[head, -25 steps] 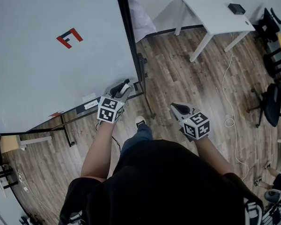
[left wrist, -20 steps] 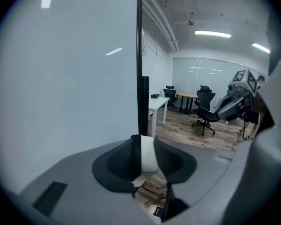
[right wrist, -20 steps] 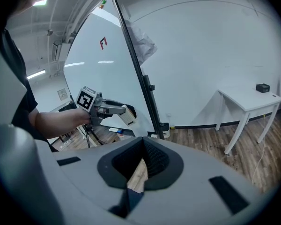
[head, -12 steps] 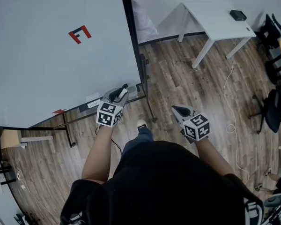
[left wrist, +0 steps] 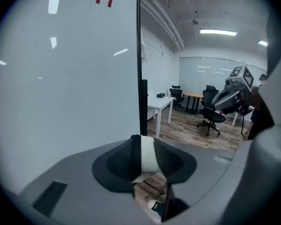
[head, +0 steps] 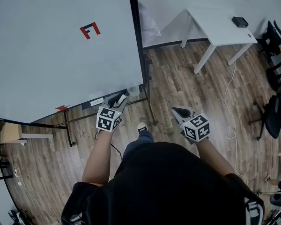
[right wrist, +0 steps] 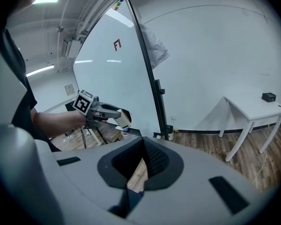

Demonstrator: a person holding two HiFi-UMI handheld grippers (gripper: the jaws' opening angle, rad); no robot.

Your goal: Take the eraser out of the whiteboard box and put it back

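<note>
Person: standing in front of the whiteboard [head: 51, 55] in a dark top, bare forearms reaching toward it, one shoe [head: 141, 125] showing on the wood floor [head: 178, 78].
Right gripper [head: 180, 111]: hanging out to the right of the whiteboard's right edge, well apart from it; its jaws are pressing together with nothing between them.
Left gripper [head: 118, 99]: reaching to the whiteboard's lower right corner; its jaws are pinching the eraser [left wrist: 148, 158].
Eraser: white, sitting upright between the left jaws, just beside the whiteboard's bottom edge and close over the right end of the tray [head: 91, 102]; whether it is touching the tray cannot be told.
Tray: a dark strip running along the whiteboard's bottom edge, carrying a white label and, toward the left, a small red thing [head: 62, 108].
Whiteboard: standing on a dark frame, filling the left of the head view, showing a red mark [head: 89, 30] high on its face.
Cable [head: 232, 125]: white, trailing over the floor far to the whiteboard's right.
Counter [head: 220, 25]: white, standing behind and to the right of the whiteboard against the wall, carrying a small black box [head: 240, 21].
Office chairs [head: 271, 32]: dark, standing farthest to the whiteboard's right, past the counter.
</note>
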